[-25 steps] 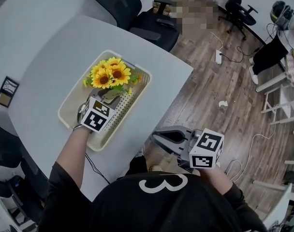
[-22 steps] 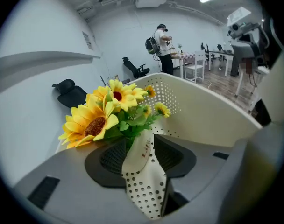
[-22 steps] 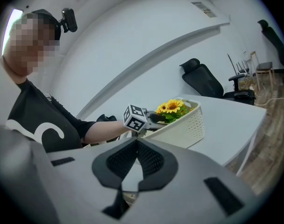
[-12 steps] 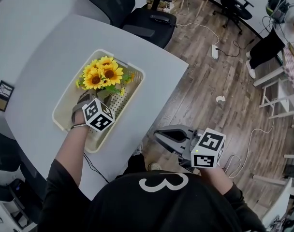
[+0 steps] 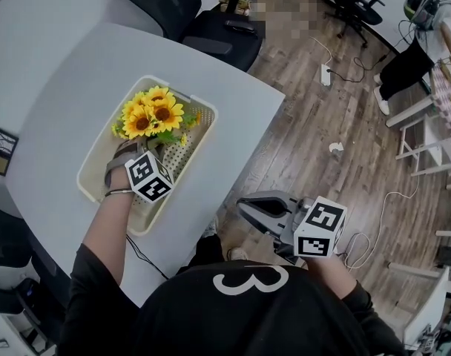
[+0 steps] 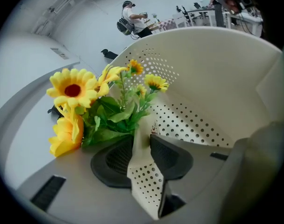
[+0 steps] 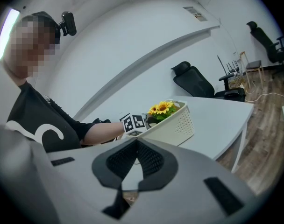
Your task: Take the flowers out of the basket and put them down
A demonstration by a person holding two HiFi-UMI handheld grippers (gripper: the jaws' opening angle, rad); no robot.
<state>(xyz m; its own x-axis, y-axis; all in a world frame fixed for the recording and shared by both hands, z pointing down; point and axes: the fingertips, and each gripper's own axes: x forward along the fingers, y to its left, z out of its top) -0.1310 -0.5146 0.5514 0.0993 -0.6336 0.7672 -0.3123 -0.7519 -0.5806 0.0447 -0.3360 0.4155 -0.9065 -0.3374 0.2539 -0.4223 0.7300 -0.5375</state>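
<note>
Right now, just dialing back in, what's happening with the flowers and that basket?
The person has the left gripper down inside the cream basket on the grey table, at the foot of the sunflower bunch. Its jaws have just been closing, but a gap shows between them with no stem clearly in it. The bunch is not out yet. The right gripper hangs shut and empty off the table's edge.

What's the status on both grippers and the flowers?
Left gripper down in the basket, jaws just been closing around the flowers at the stems, not clamped yet. Right gripper shut, empty, off the table. Nothing in the way.
</note>
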